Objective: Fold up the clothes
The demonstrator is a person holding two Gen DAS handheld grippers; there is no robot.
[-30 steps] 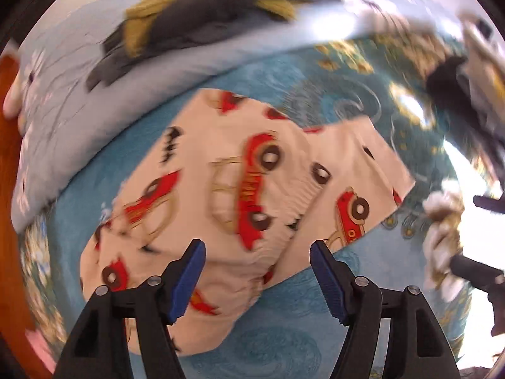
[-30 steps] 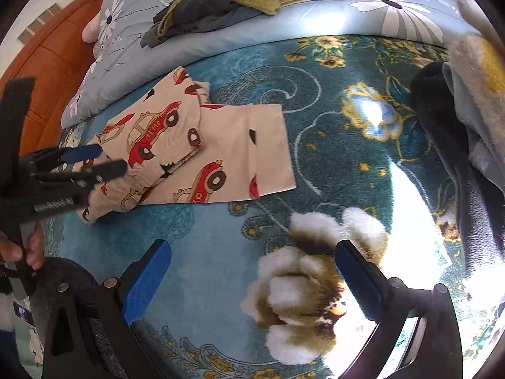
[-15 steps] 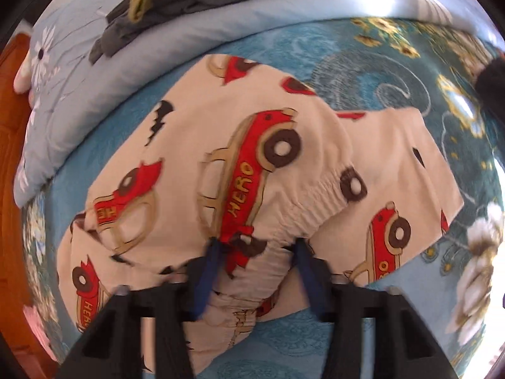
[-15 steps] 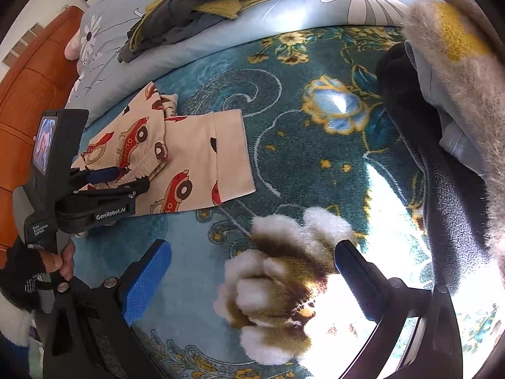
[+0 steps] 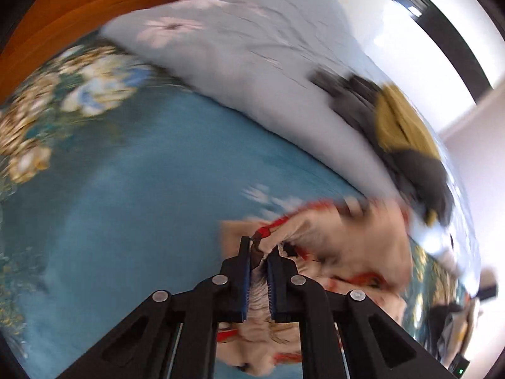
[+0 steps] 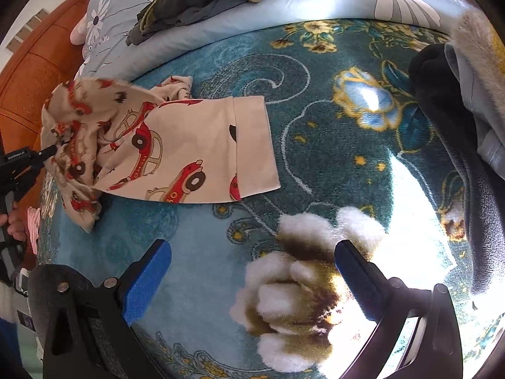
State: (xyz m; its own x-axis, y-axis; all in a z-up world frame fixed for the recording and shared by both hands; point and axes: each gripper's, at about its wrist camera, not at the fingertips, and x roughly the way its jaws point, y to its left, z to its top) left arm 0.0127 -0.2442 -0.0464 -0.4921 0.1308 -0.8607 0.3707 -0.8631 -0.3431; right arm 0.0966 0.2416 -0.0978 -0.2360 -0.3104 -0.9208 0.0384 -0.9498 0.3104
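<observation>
The car-print trousers (image 6: 189,154) lie on the teal blanket (image 6: 315,101), their left end bunched and lifted. The left gripper (image 5: 260,254) is closing on that fabric. The right gripper (image 6: 252,271) hovers near, jaws wide, empty.

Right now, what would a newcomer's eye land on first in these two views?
First, the cream garment with red cars, bunched and lifted at its left end where the left gripper is closing on a pinch of it; its right half lies flat on the teal floral blanket. Next, the right gripper standing open over a white flower motif, holding nothing.
</observation>
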